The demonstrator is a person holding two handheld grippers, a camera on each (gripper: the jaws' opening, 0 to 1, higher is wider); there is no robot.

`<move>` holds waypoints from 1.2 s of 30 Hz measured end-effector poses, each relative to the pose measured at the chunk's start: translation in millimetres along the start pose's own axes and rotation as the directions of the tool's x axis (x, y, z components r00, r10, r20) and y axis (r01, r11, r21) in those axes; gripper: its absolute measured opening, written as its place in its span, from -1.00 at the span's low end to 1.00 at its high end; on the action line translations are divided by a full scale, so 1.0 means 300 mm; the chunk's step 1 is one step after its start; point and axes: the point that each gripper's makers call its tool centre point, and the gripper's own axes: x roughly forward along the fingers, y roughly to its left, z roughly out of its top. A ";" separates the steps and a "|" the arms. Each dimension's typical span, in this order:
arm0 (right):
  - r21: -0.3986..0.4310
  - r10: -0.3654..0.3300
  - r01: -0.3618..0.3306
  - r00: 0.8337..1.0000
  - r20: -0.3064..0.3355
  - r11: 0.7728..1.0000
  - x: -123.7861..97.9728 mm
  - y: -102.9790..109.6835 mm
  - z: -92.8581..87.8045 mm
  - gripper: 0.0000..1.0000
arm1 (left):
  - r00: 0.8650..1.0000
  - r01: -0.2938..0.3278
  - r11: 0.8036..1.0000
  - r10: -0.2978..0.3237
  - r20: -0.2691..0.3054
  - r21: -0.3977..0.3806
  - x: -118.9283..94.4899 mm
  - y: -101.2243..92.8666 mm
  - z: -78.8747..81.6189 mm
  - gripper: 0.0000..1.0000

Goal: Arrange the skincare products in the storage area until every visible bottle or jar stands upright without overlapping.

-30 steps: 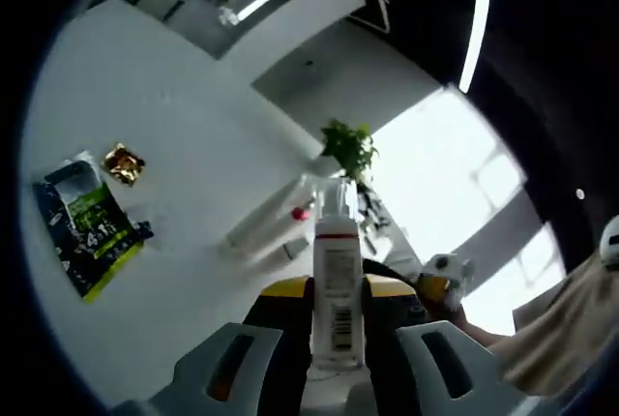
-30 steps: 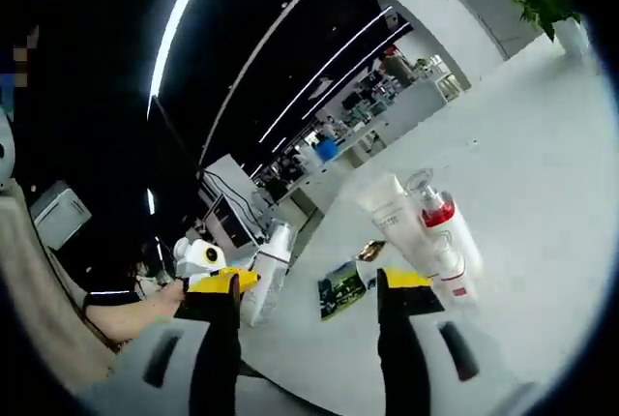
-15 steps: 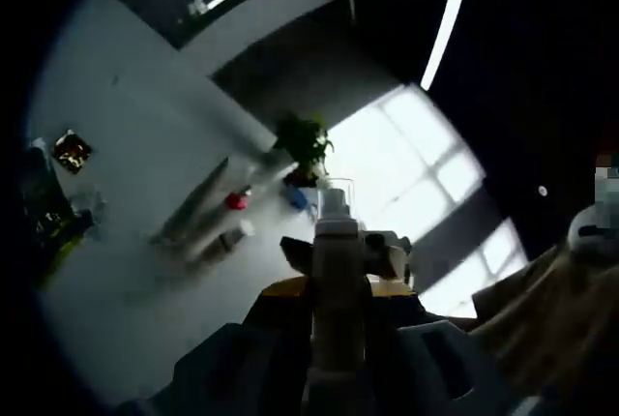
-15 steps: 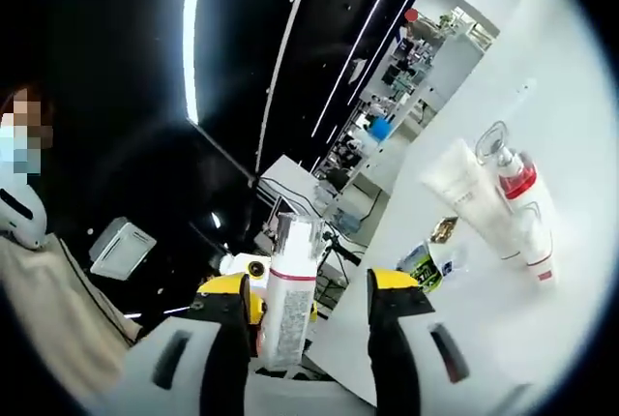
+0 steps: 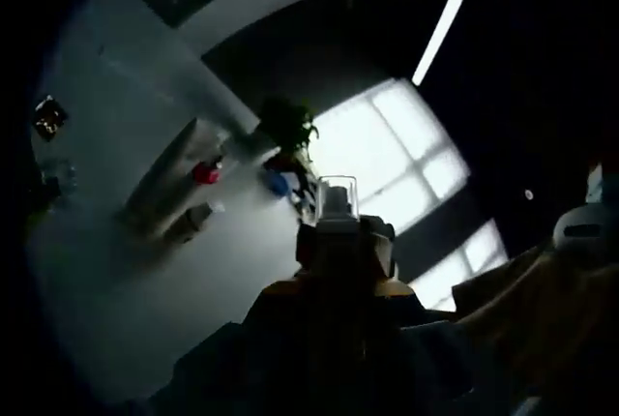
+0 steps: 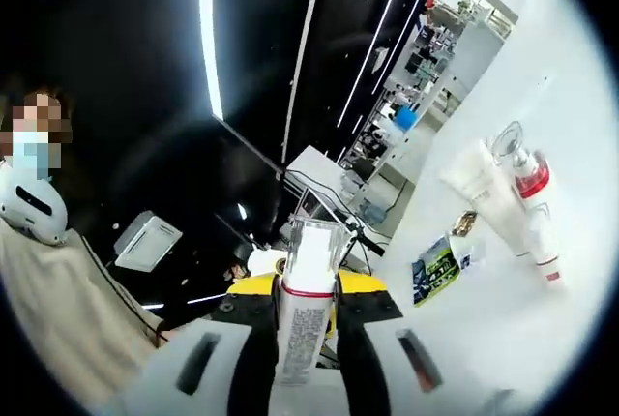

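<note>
Bottle (image 6: 308, 319) stands clamped between the right hand-held gripper (image 6: 302, 339) jaws.

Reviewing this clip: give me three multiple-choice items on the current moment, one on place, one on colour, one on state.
1. Where does the white bottle with the clear cap sit in the right gripper view?
A. between that view's jaws
B. lying on the table
C. beside the green packet

2. What colour is the band on the pump bottle on the white table?
A. blue
B. red
C. yellow

3. How are the pump bottle and the white tube placed?
A. standing upright
B. stacked in a box
C. lying on their sides

Answers: 1 A, the jaws close around it; 2 B, a red collar shows; 3 C, both lie flat.
</note>
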 end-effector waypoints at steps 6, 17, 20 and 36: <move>-0.151 -0.215 0.204 0.975 -0.059 0.967 -0.026 -0.078 -0.025 -0.60 | 0.964 -0.246 0.940 0.263 -0.043 0.238 0.042 0.085 -0.034 -0.55; -0.441 -0.479 0.419 0.877 -0.031 0.794 -0.050 -0.147 -0.040 -0.61 | 0.757 -0.589 0.609 0.646 0.098 0.531 0.052 0.175 -0.047 -0.63; -0.439 -0.490 0.441 0.872 0.001 0.783 -0.044 -0.143 -0.033 -0.61 | 0.722 -0.635 0.558 0.675 0.153 0.535 0.043 0.188 -0.041 -0.64; -0.715 -0.468 0.344 0.883 0.026 0.609 0.018 -0.063 -0.025 -0.61 | 0.721 -0.624 0.488 0.660 0.210 0.610 0.002 0.181 0.004 -0.67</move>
